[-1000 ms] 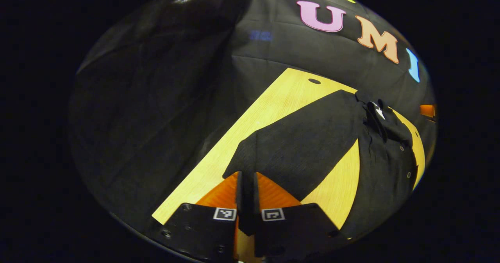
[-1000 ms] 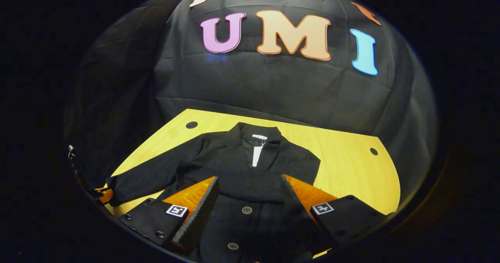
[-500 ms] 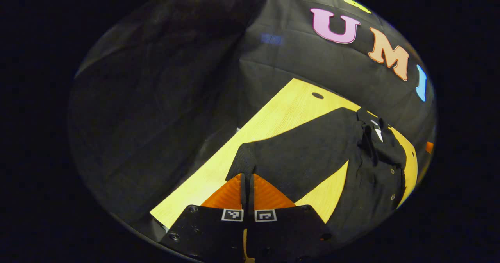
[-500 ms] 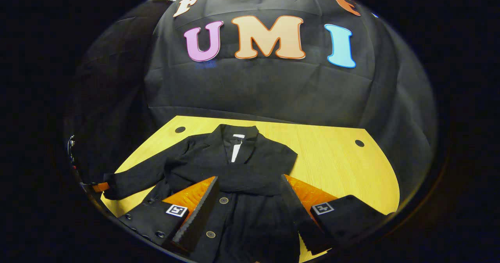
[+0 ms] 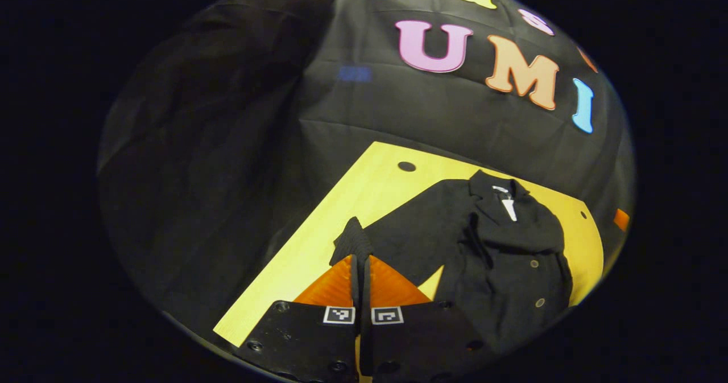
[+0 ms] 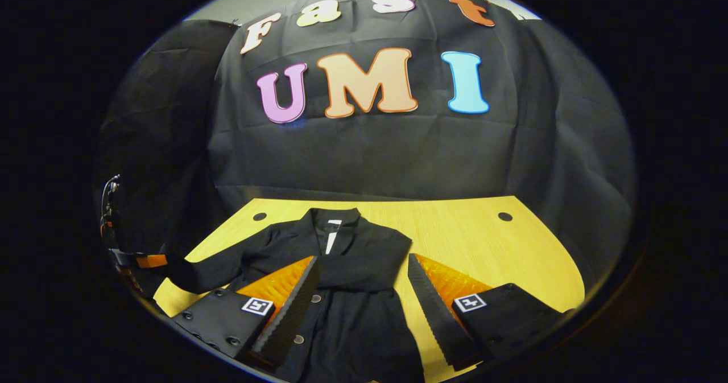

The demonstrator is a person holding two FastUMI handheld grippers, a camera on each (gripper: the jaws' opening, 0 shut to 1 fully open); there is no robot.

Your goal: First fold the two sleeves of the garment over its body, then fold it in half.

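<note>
- One large wooden tabletop [image 6: 500, 252] carries everything; we see it stretch from the 9 o'clock to the 3 o'clock side of the right gripper view, bare toward 3 o'clock.
- On it the black garment [image 6: 352, 292] lies face up, collar toward 12 o'clock and hem toward 6 o'clock, left of the middle of the tabletop.
- Its right sleeve [image 6: 355, 269] already lies folded across the chest, so we judge the first sleeve fold done.
- Its left sleeve [image 5: 415, 241] reaches out toward 9 o'clock in the right gripper view, its cuff raised off the wood; we judge this second fold to be just starting.
- Our left claw [image 5: 360, 266] has its fingers pressed together on that cuff, which bunches just above the tips.
- Our right claw [image 6: 364, 309] hovers with its fingers wide apart over the garment's buttoned front, gripping nothing.
- Left to do, as we judge it: carry the cuff over the body, let go, then fold the garment in half.
</note>
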